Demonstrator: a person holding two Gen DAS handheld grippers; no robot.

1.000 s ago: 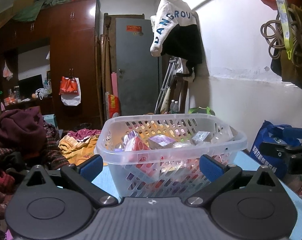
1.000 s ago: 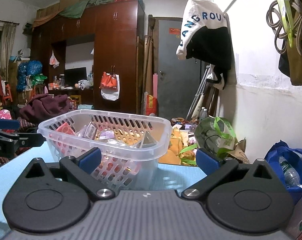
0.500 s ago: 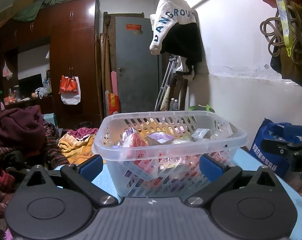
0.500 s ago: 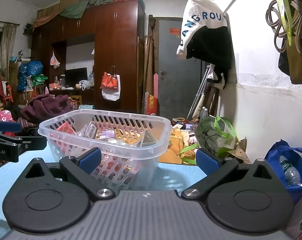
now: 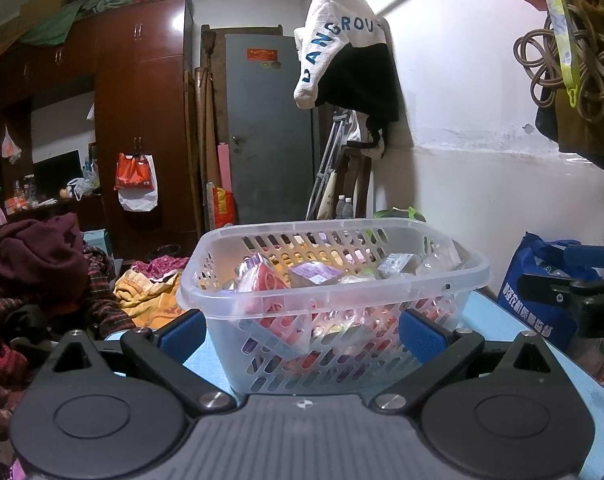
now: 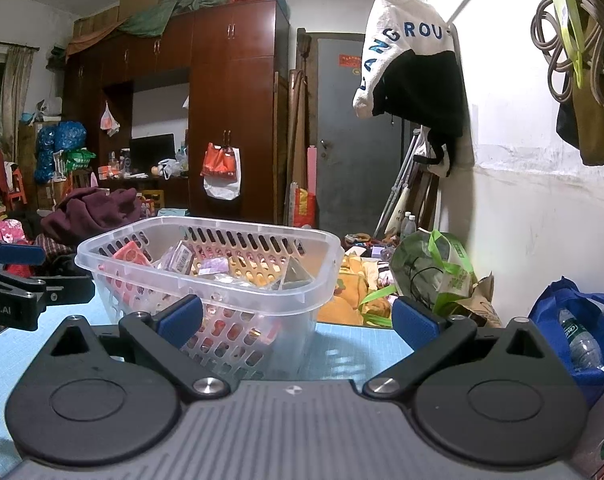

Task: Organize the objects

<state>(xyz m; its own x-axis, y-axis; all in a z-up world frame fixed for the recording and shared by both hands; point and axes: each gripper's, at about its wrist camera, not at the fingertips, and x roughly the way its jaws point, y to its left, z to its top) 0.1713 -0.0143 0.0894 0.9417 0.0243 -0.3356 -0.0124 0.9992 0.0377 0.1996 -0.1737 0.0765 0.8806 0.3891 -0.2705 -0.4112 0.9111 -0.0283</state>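
The left gripper (image 5: 302,330) and right gripper (image 6: 296,318), both spread wide and empty, face a clear perforated plastic basket (image 5: 333,280) standing on the light-blue worktop (image 6: 353,346). Small wrapped packets (image 5: 262,280), apparently snacks or sachets, fill the basket; a blue bag (image 6: 573,320) sits beyond the worktop's right edge.

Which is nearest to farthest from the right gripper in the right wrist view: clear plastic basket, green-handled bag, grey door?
1. Clear plastic basket, directly ahead, left of centre.
2. Green-handled bag, right, beyond the table.
3. Grey door, back wall.
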